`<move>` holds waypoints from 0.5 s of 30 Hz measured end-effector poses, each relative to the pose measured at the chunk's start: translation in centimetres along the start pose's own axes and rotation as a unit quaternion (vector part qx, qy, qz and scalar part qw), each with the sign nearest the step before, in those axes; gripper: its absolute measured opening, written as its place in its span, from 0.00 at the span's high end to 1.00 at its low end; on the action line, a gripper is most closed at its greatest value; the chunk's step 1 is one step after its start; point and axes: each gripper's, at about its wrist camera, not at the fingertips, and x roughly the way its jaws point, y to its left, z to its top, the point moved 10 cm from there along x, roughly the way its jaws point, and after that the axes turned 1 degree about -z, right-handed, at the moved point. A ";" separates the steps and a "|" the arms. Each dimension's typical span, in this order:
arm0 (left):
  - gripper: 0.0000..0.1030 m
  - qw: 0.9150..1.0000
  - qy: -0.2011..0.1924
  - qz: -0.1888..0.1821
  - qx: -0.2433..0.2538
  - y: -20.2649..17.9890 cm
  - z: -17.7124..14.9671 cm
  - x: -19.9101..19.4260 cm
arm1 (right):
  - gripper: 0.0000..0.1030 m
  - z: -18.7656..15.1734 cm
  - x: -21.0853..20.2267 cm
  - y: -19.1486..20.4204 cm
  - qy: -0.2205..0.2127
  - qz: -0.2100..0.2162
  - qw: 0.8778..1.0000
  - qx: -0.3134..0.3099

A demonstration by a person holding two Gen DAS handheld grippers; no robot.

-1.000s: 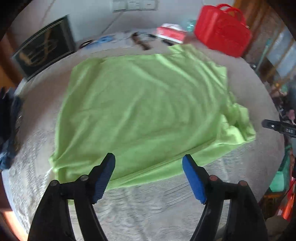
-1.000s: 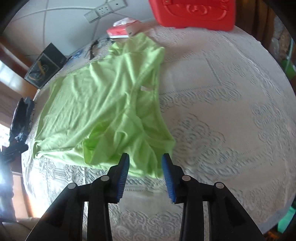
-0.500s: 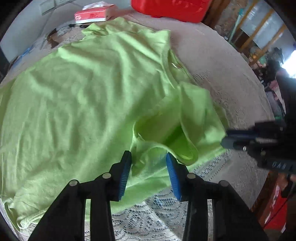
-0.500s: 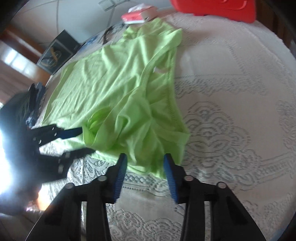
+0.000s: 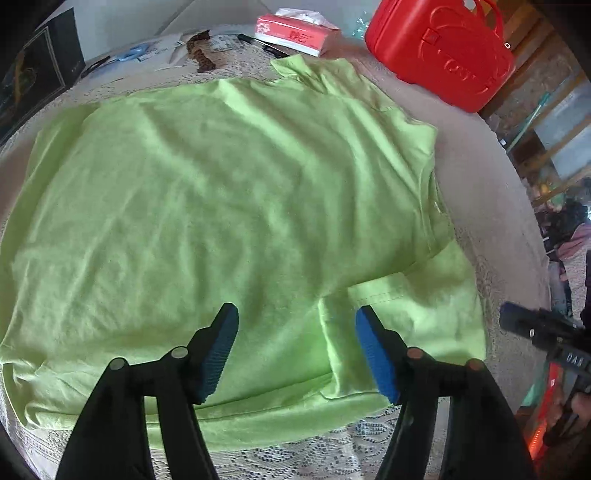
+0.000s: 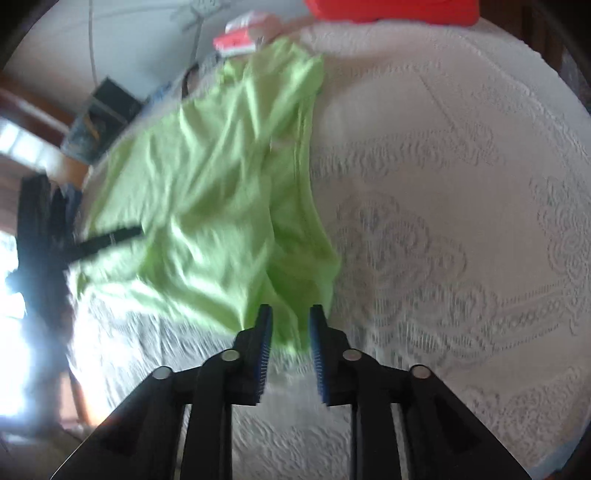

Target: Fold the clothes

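A lime green T-shirt (image 5: 221,206) lies spread on the lace tablecloth (image 6: 443,229), collar to the right. My left gripper (image 5: 295,317) hovers over the shirt's near edge by the short sleeve (image 5: 417,317). Its jaws are opening and wide apart, and the cloth lies flat under them, not pinched. My right gripper (image 6: 291,314) is low at the sleeve's edge (image 6: 295,280). Its jaws are opening with green cloth showing between the pads, which stand apart from it. The left wrist view shows the right gripper (image 5: 535,332) at the far right.
A red plastic case (image 5: 443,55) and a red-and-white tissue box (image 5: 295,31) stand behind the shirt. Blue scissors (image 5: 129,53) and a dark box (image 5: 37,66) lie at the back left. Dark clothes (image 6: 37,221) sit at the table's left edge.
The left gripper came to the sleeve, narrowed there, then widened again, and the crumpled sleeve now lies flatter. The right gripper dropped closer, so the sleeve's edge now sits between its jaws.
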 end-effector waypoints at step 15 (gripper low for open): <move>0.36 0.995 0.012 0.092 0.046 0.3 0.6 2.5 | 0.93 3.9 3.7 -2.2 -0.011 -0.149 0.988 -0.028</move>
